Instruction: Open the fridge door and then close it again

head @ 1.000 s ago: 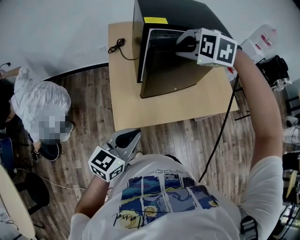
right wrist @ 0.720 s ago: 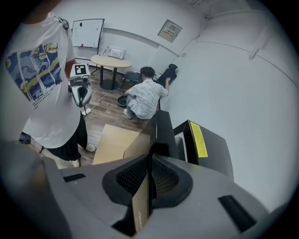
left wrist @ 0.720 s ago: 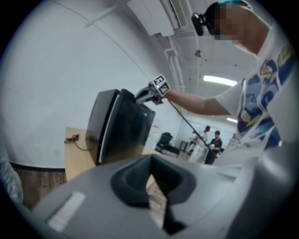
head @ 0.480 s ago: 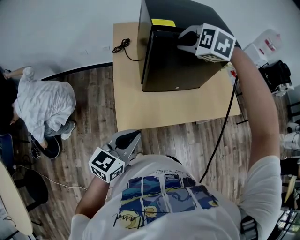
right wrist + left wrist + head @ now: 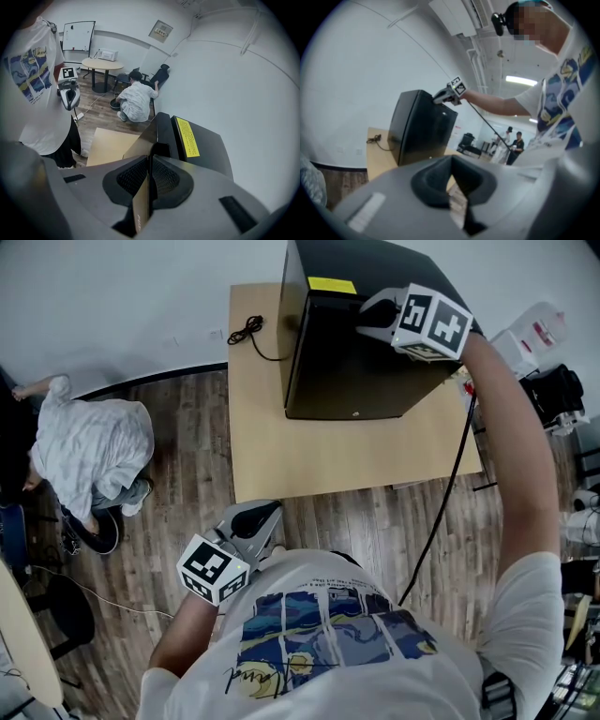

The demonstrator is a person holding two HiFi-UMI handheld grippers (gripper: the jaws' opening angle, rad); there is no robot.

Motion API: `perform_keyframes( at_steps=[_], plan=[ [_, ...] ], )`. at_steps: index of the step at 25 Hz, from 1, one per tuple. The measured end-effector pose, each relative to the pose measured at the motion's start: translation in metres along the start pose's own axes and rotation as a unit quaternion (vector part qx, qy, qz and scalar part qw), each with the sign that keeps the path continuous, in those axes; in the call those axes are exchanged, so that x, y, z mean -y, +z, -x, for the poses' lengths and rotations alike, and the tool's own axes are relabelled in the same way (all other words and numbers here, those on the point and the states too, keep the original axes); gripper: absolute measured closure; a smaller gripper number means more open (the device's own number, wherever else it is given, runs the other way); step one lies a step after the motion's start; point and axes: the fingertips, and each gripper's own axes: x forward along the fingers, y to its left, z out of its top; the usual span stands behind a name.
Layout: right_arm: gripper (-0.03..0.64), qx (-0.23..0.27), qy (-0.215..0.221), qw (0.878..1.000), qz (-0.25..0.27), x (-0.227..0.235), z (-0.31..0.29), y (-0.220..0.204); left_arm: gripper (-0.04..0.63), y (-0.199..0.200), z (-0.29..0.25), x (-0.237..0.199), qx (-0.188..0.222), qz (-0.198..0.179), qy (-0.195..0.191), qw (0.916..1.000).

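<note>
Right gripper (image 5: 364, 322) sits at the top edge of the fridge door (image 5: 352, 371), arm stretched forward; in the right gripper view I read the jaws pressed together on a thin glossy edge of that door, so I log it as clamped on the door; the door itself lies flush with the black fridge (image 5: 375, 263), closed.

Fridge stands at the back of the tan table (image 5: 309, 460), near the white wall; yellow label (image 5: 332, 285) on its top near the front edge; a black cable (image 5: 246, 331) lies coiled on the table just left of it.

Left gripper (image 5: 255, 517) is low, close to the person's shirt front, over the wood floor (image 5: 178, 521); jaws together, nothing between them.

A second person (image 5: 94, 451) crouches on the floor to the left, well apart from the table.
</note>
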Motion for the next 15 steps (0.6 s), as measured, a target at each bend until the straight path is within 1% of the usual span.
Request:
perform_keyframes(
  at_steps=[7, 15],
  plan=[
    [0.580, 0.009, -0.009, 1.000, -0.001, 0.000, -0.001, -0.001, 0.586, -0.001, -0.003, 0.005, -0.005, -0.001, -0.004, 1.0000],
    [0.580, 0.026, -0.040, 0.999, -0.004, 0.002, -0.001, 0.000, 0.586, -0.006, -0.004, 0.011, -0.008, 0.003, -0.004, 1.0000]
  ],
)
